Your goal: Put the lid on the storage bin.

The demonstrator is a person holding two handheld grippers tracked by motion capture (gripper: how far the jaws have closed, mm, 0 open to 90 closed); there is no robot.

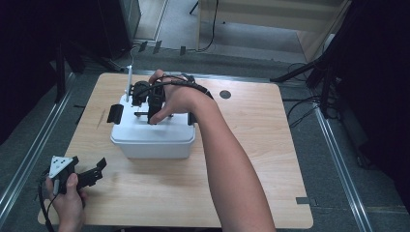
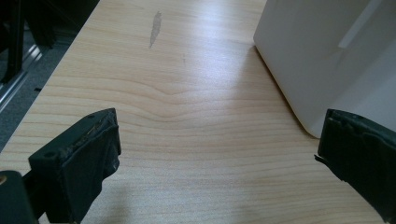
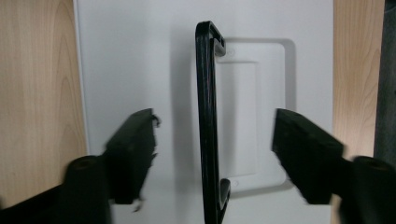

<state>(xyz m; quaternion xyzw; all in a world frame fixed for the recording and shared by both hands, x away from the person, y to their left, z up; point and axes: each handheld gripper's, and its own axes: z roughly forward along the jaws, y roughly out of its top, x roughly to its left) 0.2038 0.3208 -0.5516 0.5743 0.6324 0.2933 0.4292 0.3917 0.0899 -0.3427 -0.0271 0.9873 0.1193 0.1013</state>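
Note:
A white lidded box (image 1: 152,140) stands left of the middle of the wooden table (image 1: 251,159). A black carry handle (image 3: 207,93) stands upright over a recess in the lid (image 3: 135,56). My right gripper (image 3: 212,126) points down at the lid, open, with a jaw on either side of the handle and neither pad touching it. From above, the right gripper (image 1: 152,113) sits over the lid under the person's hand. My left gripper (image 1: 99,169) is held at the table's near left corner, open and empty. The left gripper (image 2: 219,135) faces bare wood with the box's side (image 2: 317,56) at its right.
Black latches sit on the box's left end (image 1: 114,112) and right end (image 1: 192,118). A thin white rod (image 1: 129,79) stands at the box's far left corner. A dark round hole (image 1: 225,94) marks the tabletop at the back. Metal rails (image 1: 338,159) run along both table sides.

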